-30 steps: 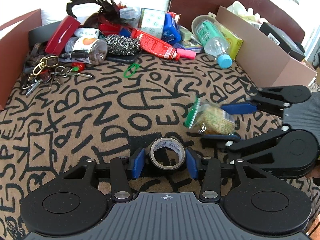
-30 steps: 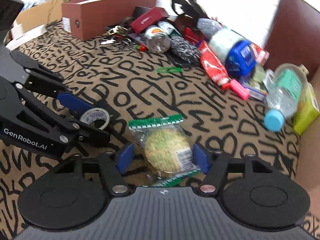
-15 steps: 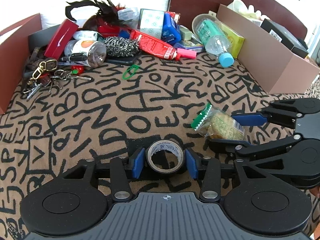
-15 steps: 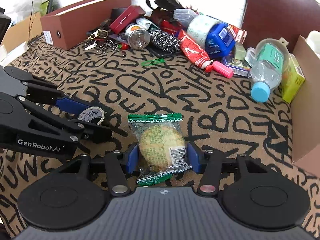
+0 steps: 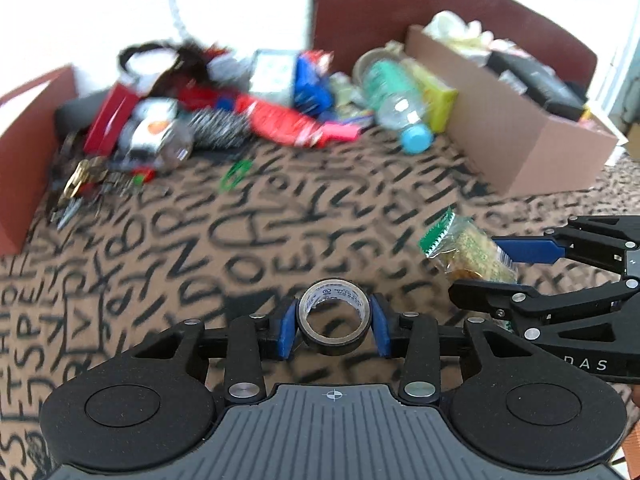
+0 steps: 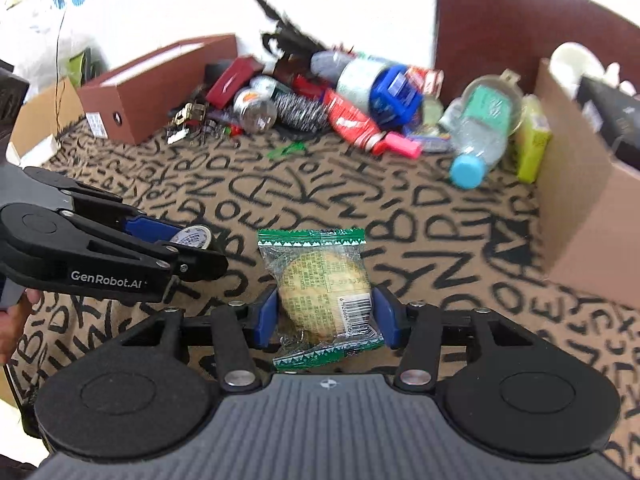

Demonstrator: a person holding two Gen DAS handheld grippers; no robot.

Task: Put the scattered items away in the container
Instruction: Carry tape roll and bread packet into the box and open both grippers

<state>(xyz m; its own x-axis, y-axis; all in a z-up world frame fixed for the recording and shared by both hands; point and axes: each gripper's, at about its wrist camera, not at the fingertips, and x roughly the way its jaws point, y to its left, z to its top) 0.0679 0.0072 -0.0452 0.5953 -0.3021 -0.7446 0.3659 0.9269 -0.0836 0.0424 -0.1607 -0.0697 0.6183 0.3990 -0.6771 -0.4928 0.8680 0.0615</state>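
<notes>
A roll of tape (image 5: 334,342) sits tilted between the blue pads of my left gripper (image 5: 333,320), whose jaws are closing on it; the pads press its sides and it hangs just above the lettered cloth (image 5: 168,264). My right gripper (image 6: 326,316) is shut on a wrapped cookie packet (image 6: 320,276) with green ends, the pads pinching its lower half. In the left wrist view the cookie packet (image 5: 468,250) and right gripper (image 5: 476,268) are at the right. The right wrist view has the left gripper (image 6: 196,246) with the tape (image 6: 194,236) at the left.
A heap of items lies at the back: a water bottle (image 6: 480,136), a red tube (image 6: 356,120), a steel scourer (image 6: 298,110), a jar (image 6: 256,110), keys (image 5: 84,176), a green clip (image 5: 236,174). An open cardboard box (image 6: 580,220) stands right, a brown box (image 6: 160,80) left.
Both grippers have narrowed onto their things and risen from the cloth: the tape now sits tilted in the left pads, and the cookie packet is pinched by the right. Both views shifted and blurred.
</notes>
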